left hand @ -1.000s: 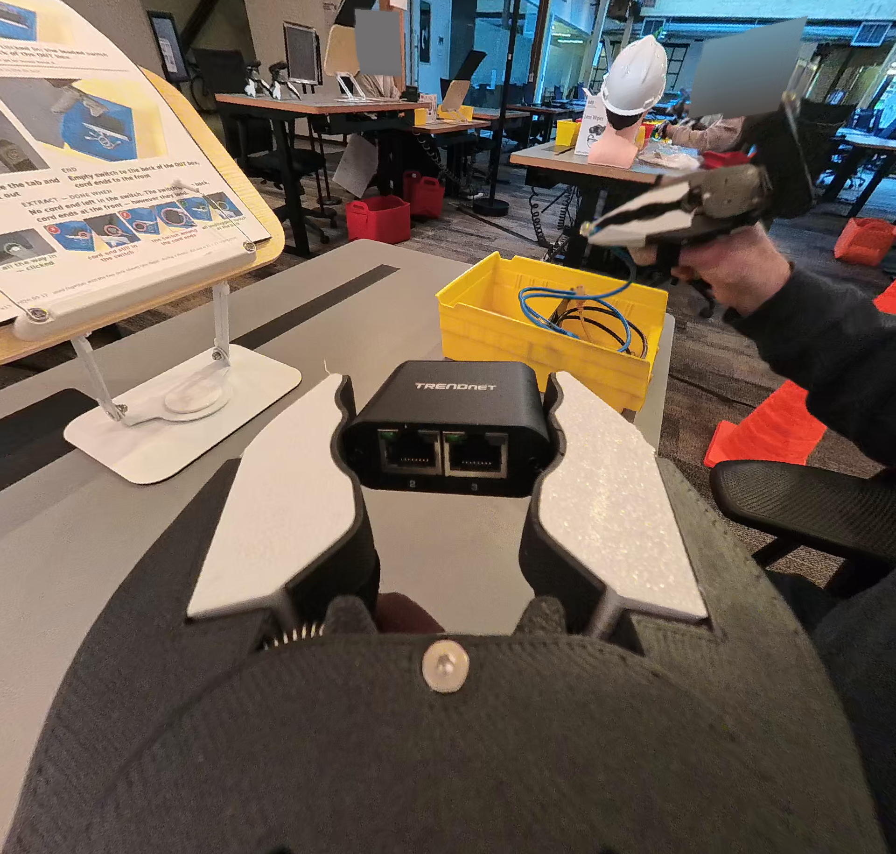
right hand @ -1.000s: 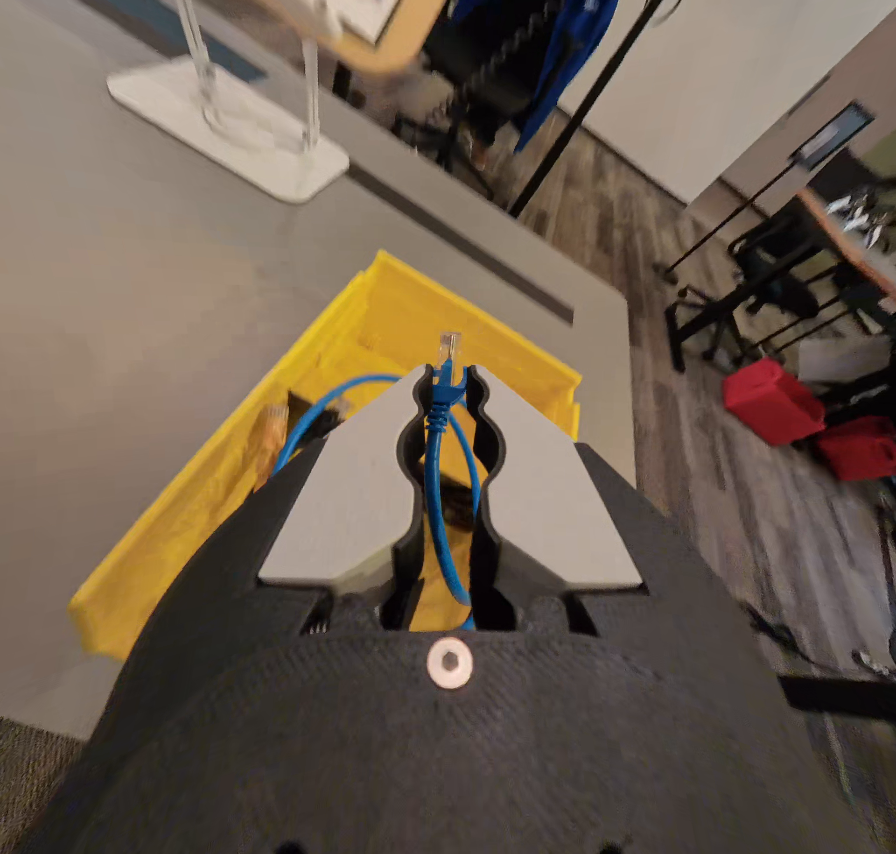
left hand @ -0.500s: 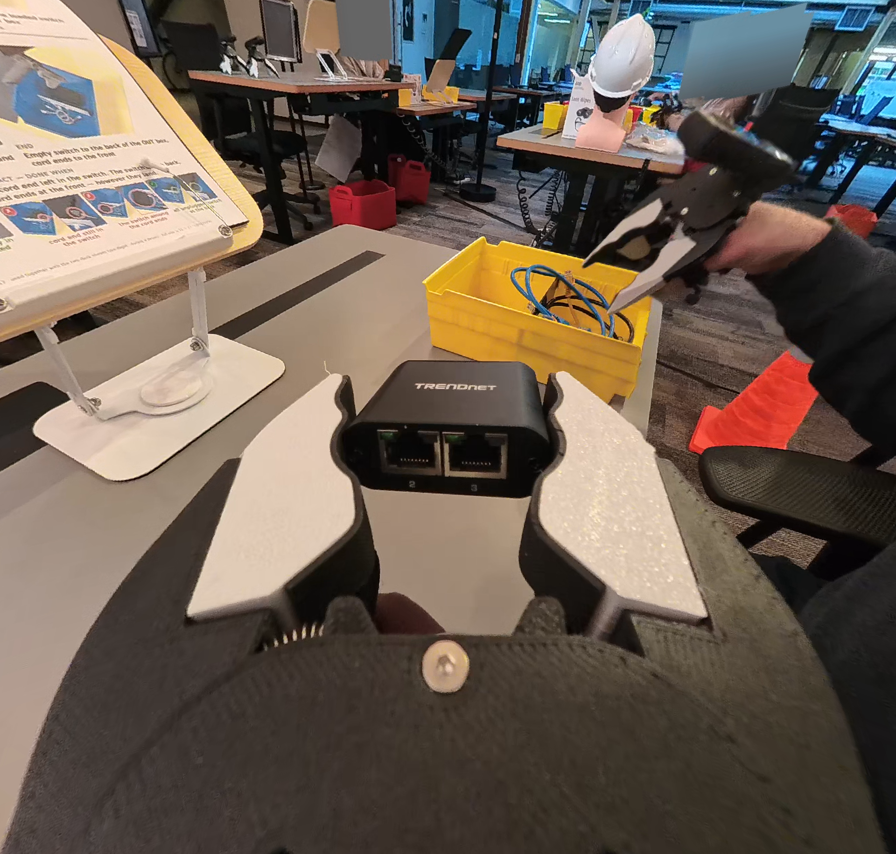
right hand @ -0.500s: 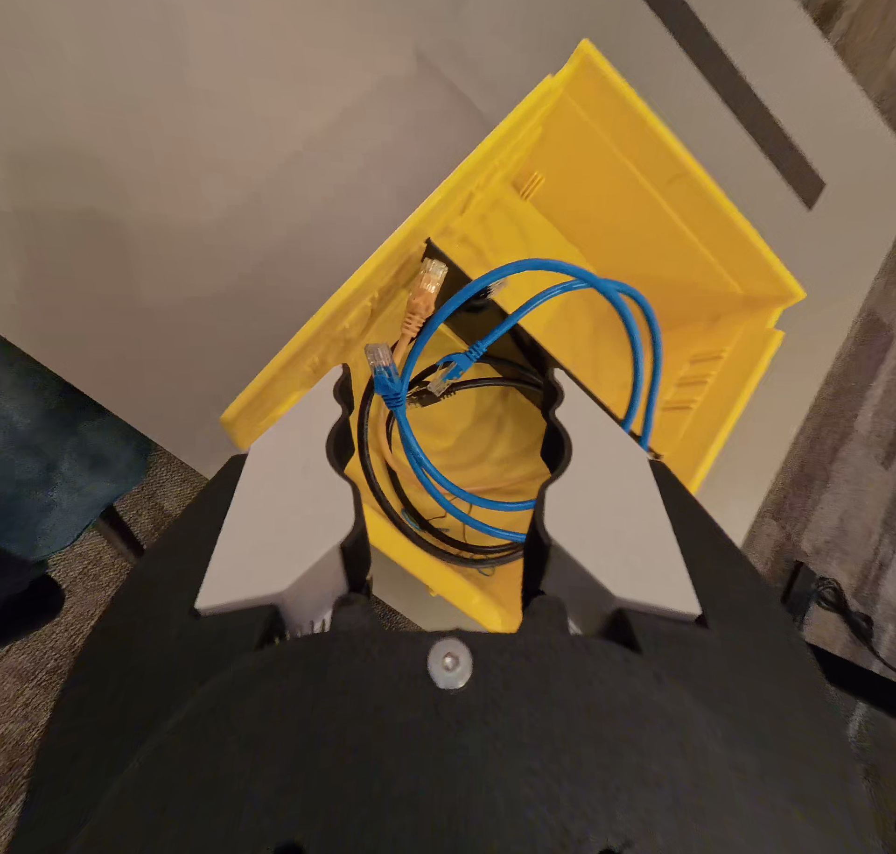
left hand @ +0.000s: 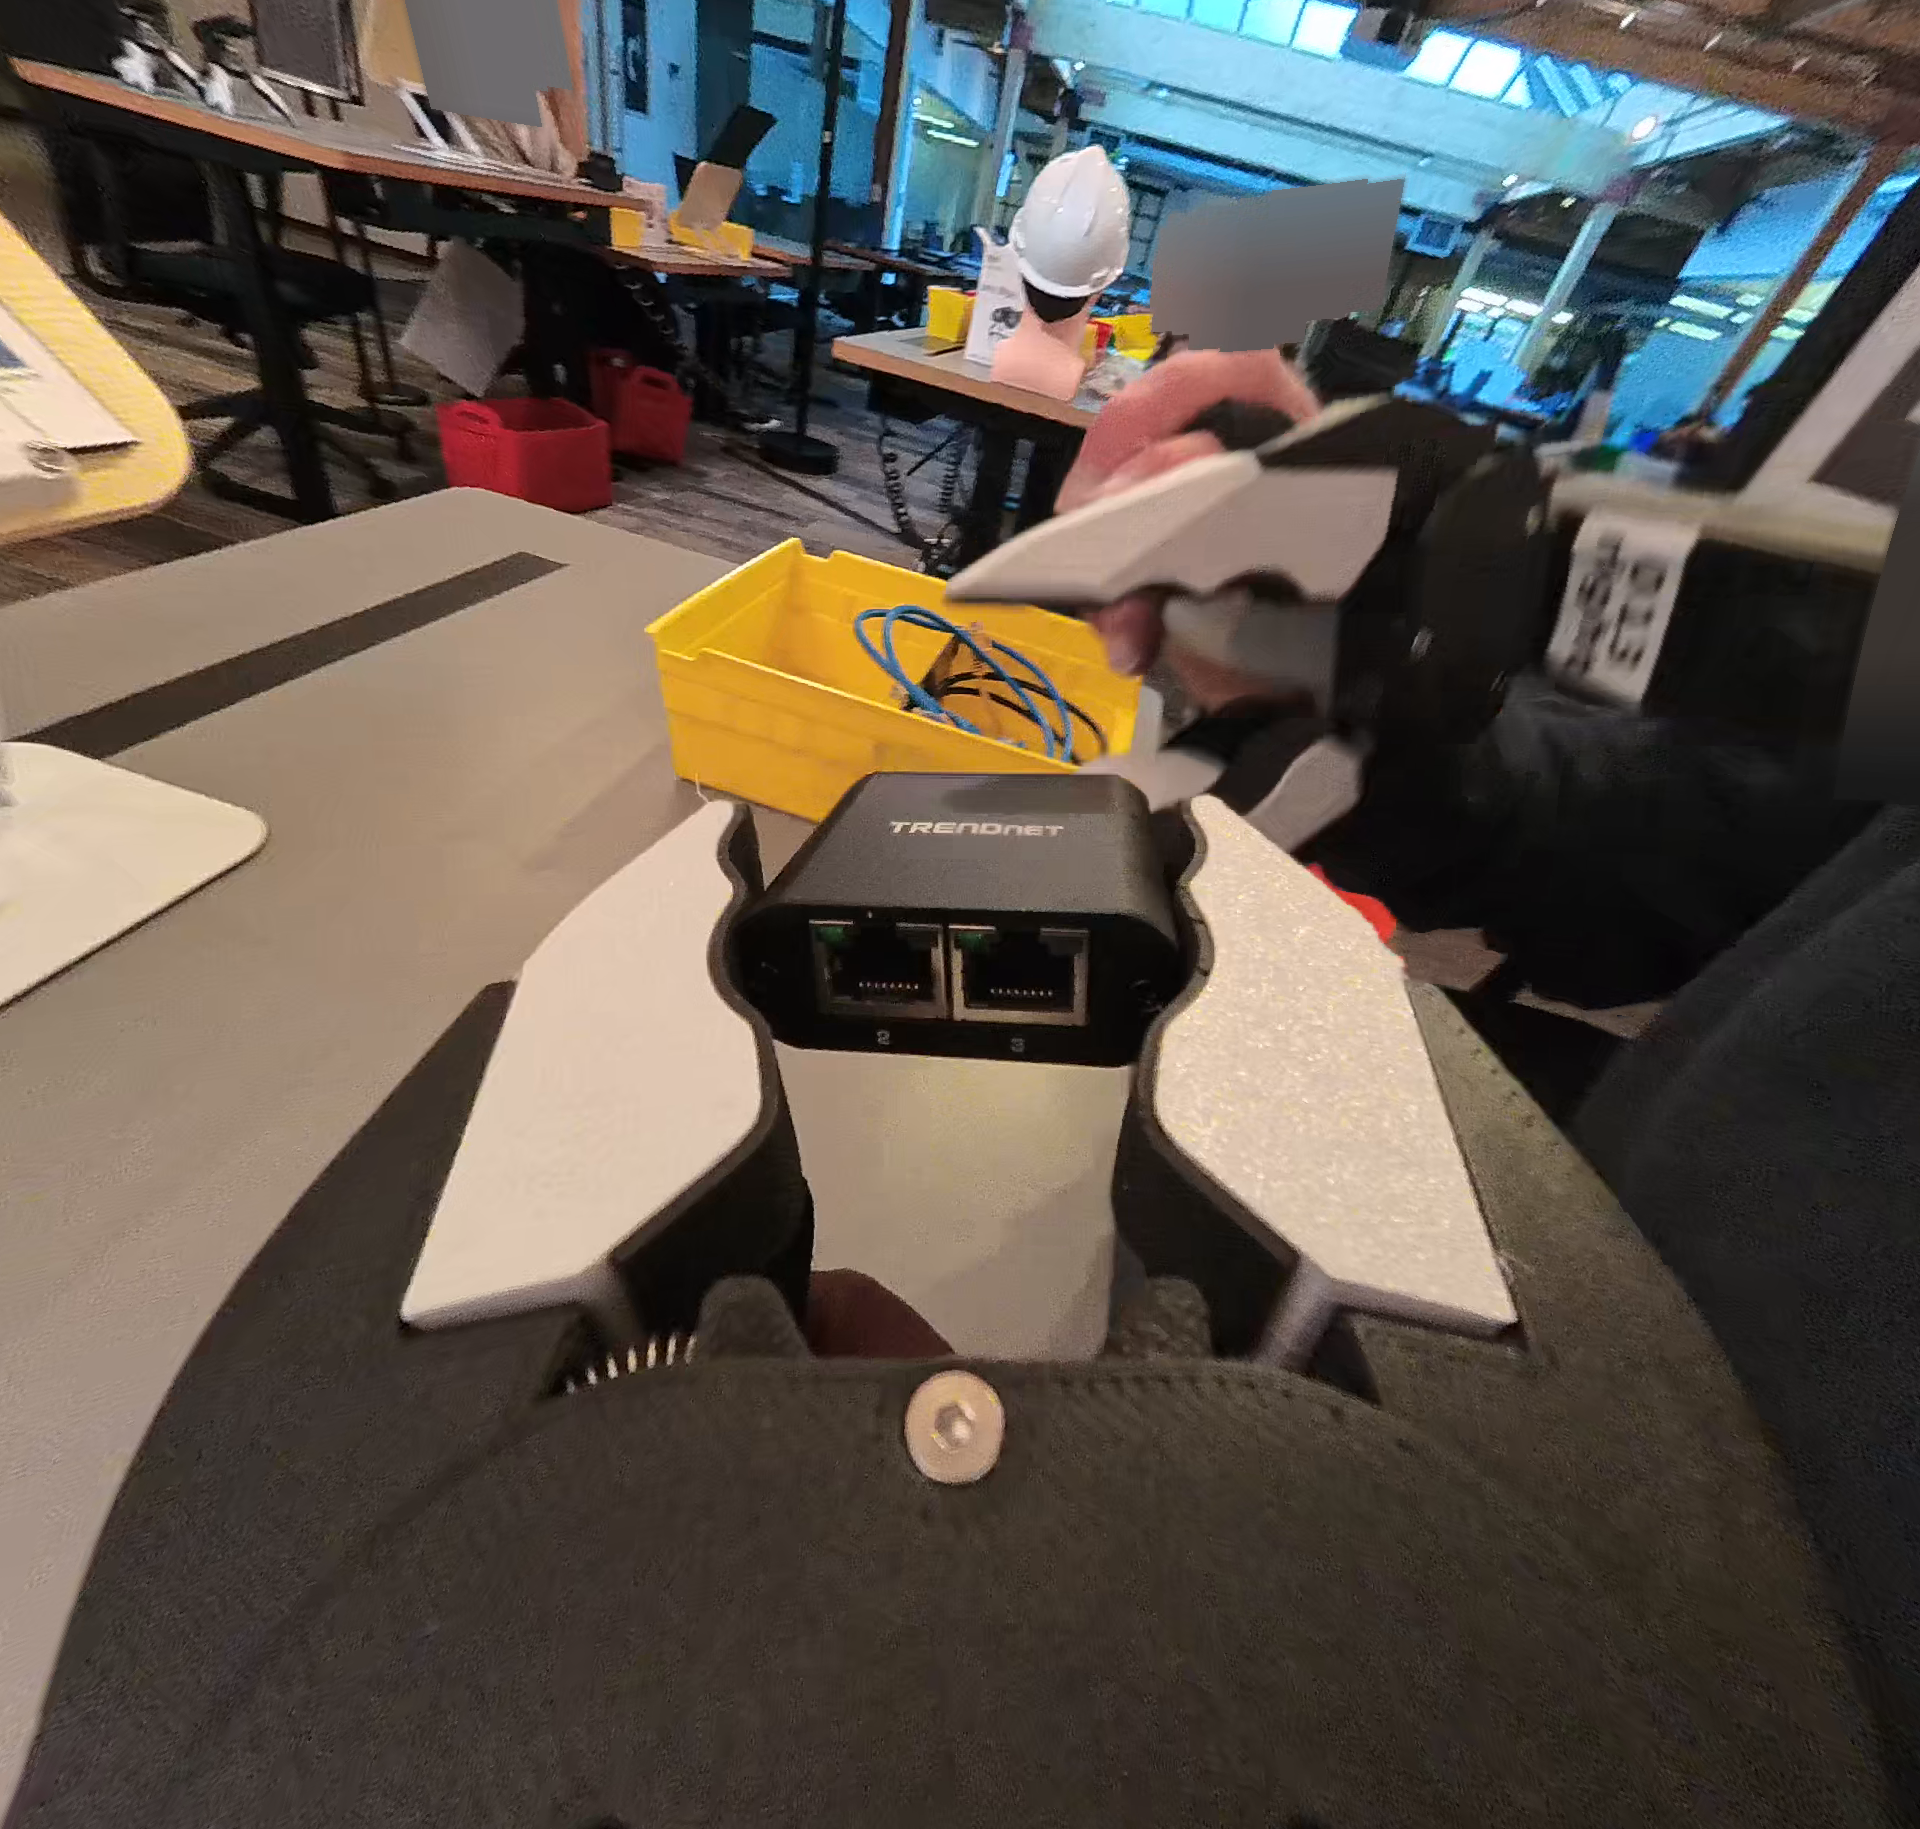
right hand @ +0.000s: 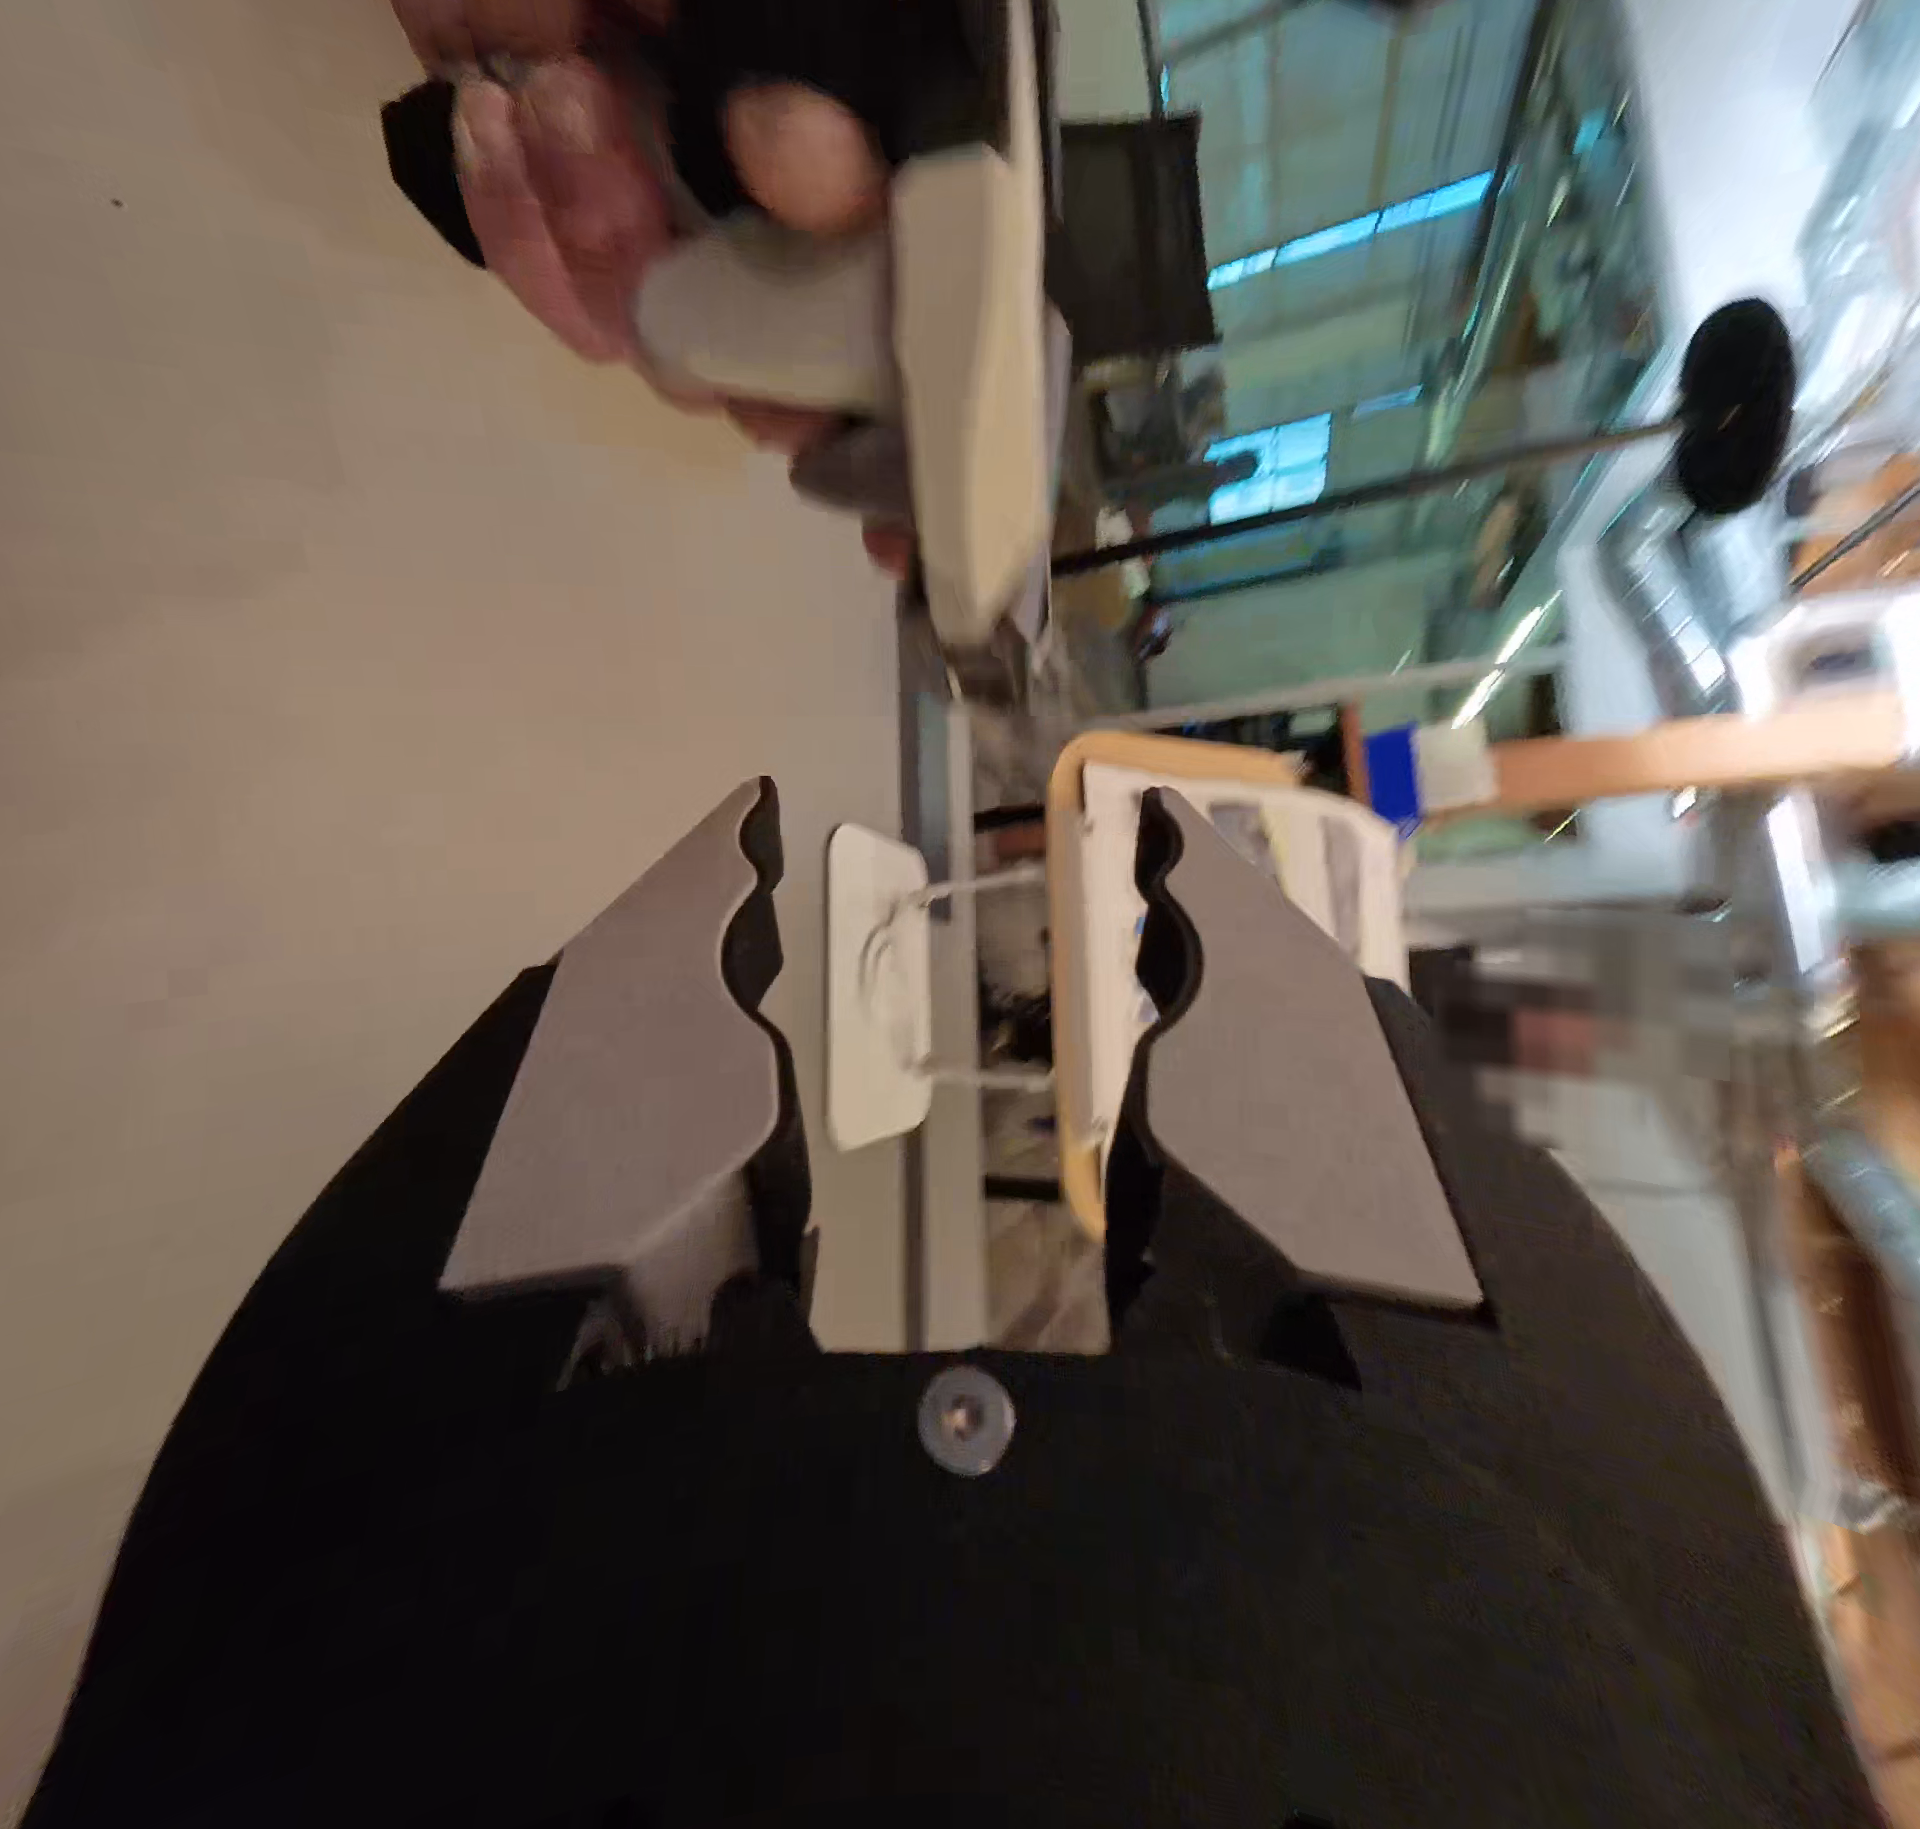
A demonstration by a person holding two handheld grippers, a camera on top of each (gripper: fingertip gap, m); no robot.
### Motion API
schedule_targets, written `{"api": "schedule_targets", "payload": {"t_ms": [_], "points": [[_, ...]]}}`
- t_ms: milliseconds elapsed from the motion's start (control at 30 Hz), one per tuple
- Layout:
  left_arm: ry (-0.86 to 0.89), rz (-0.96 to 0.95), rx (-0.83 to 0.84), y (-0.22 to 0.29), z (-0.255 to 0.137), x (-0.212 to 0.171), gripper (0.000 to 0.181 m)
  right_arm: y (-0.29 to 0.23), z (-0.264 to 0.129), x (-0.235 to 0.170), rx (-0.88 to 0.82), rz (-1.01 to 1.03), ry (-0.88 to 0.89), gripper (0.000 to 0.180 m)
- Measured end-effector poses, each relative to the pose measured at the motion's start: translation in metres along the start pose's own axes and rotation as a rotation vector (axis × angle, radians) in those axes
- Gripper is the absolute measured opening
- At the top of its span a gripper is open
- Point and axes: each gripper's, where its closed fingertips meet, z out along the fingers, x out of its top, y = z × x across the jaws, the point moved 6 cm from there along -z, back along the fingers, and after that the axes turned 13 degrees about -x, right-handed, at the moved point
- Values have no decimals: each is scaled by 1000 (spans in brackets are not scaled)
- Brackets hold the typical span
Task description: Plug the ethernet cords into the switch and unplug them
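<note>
Black and small, the switch (left hand: 956,906) sits squeezed between the fingers of my left gripper (left hand: 956,948), just above the grey table (left hand: 343,740). Its two empty holes point back at me, and its long side runs left to right, across my fingers. My right gripper (right hand: 956,958) has its fingers spread apart with nothing in them. It is turned sideways, up in the air to the right of the switch. The blue cords (left hand: 977,678) lie curled in the yellow bin (left hand: 769,719), just behind the switch. My right gripper is nearer the bin, so I think it should reach in and pick a cord's plug first. Then that plug has to come round to the holes facing me.
</note>
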Motion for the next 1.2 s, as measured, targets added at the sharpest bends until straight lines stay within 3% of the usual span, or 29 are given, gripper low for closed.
{"api": "schedule_targets", "payload": {"t_ms": [100, 200, 400, 533, 733, 833, 1033, 1200], "points": [[60, -62, -75, 6, 4, 1, 74, -13, 19, 21, -55, -91, 110, 57], [75, -82, -123, 10, 6, -1, 74, -8, 23, 32, -134, -106, 188, 23], [60, -35, -120, 13, 6, 1, 76, 2, 14, 25, -33, -51, 116, 21], [37, 20, 15, -2, -17, 4, 70, 43, -4, -50, 65, -52, -181, 20], [-11, 86, 140, -8, -46, -4, 16, 60, -49, -241, 493, -39, -806, 21], [-57, 88, 178, -9, -54, -14, 16, 39, -60, -305, 659, -20, -955, 21], [-95, 75, 211, -13, -58, -25, 15, -9, -58, -361, 908, -38, -1111, 21], [-128, 89, 208, -15, -52, -30, 17, -42, -48, -386, 993, -114, -1155, 21]]}}
